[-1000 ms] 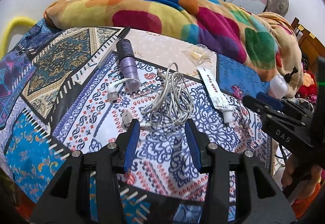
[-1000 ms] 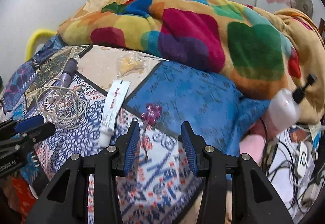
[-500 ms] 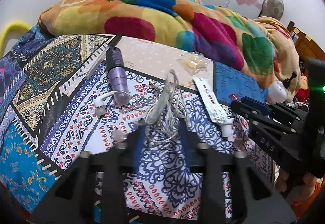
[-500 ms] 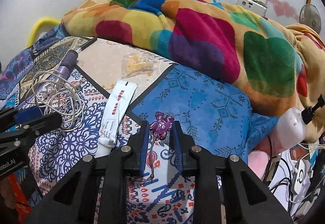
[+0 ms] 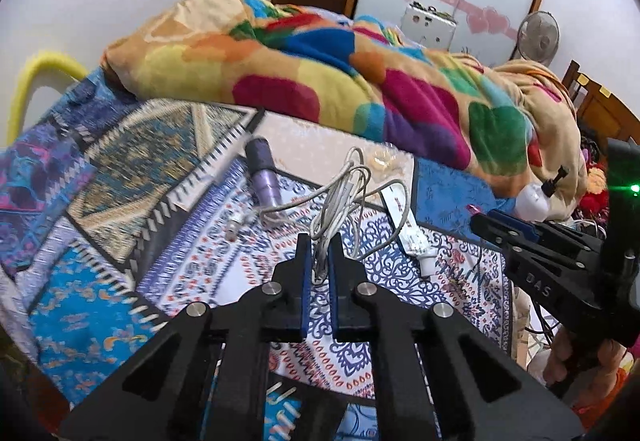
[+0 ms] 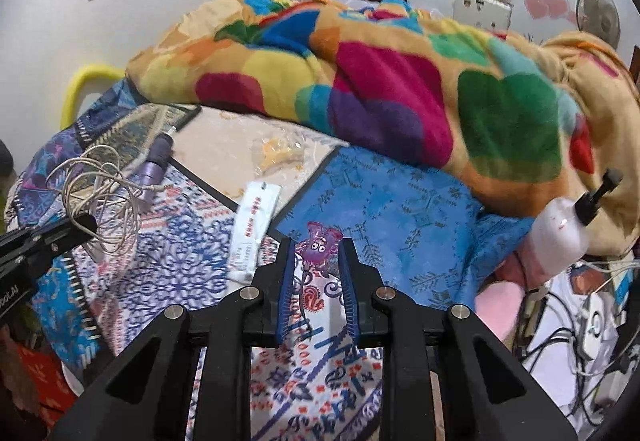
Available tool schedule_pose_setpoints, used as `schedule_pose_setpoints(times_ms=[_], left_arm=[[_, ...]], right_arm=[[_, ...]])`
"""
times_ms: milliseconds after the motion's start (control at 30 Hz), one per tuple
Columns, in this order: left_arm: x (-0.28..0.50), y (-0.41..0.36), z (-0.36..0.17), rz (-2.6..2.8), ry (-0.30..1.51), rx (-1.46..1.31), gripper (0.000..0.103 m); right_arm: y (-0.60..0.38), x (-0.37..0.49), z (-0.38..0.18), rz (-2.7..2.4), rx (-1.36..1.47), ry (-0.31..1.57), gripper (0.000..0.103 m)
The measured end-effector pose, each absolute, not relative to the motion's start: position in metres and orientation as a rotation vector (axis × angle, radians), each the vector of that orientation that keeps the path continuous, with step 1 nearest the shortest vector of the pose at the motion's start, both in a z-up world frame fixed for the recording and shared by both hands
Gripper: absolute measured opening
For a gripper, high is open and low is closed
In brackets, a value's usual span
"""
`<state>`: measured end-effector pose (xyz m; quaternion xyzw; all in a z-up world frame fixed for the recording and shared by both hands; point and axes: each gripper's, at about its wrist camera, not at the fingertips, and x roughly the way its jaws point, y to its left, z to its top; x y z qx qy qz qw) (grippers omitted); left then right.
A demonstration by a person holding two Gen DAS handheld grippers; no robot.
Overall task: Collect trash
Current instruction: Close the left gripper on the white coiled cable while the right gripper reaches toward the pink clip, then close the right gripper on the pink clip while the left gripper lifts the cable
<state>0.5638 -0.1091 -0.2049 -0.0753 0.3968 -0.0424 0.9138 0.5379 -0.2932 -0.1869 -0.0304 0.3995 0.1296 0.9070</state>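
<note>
Trash on the bed: tangled white cable [image 5: 347, 197], purple octopus trinket [image 6: 319, 246], white tube [image 6: 256, 223], crinkled clear wrapper [image 6: 280, 155], all on or over the patterned bedspread [image 5: 192, 265].
Left gripper [image 5: 320, 261]: jaws squeezed almost together, blue pads clamped on a bunch of the white cable!
White cable: loops rise up and spill forward from the left gripper's tips, one loop draping toward the white tube; from the right wrist camera the bundle [image 6: 100, 193] hangs lifted off the bedspread at the tip of the left gripper.
Right gripper [image 6: 318, 261]: jaws narrowed, the purple octopus trinket sitting right between the fingertips; the pads look to touch its sides, and a thin dark cord trails down from it between the fingers.
Octopus trinket: held at the seam where the blue patch [image 6: 400, 217] meets the white-and-blue print.
White tube: flat on the bedspread, just left of the right gripper, cap end toward the camera.
Purple cylinder [image 5: 262, 177]: lying on the bedspread beyond the cable, one strand crossing near its lower end.
Clear wrapper: on the pale panel, near the edge of the bright heart-print blanket [image 6: 400, 81].
White spray bottle [image 6: 568, 229]: at the right edge, against the blanket.
</note>
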Motion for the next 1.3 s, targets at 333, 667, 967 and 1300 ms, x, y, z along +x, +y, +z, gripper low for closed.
schedule_pose_setpoints(times_ms=[333, 667, 967, 1300], left_arm=[[0.527, -0.106, -0.156, -0.072, 0.756, -0.093, 0.006], [0.501, -0.089, -0.162, -0.064, 0.765, -0.088, 0.006], [0.506, -0.096, -0.204, -0.059, 0.816, -0.035, 0.006], [0.517, -0.097, -0.22, -0.077, 0.825, -0.05, 0.006]], right_arm=[[-0.285, 0.509, -0.149, 0.324, -0.068, 0.79, 0.0], [-0.316, 0.497, -0.167, 0.347, -0.054, 0.877, 0.035], [-0.302, 0.525, -0.204, 0.306, -0.13, 0.896, 0.042], [-0.285, 0.541, -0.227, 0.288, -0.219, 0.887, 0.036]])
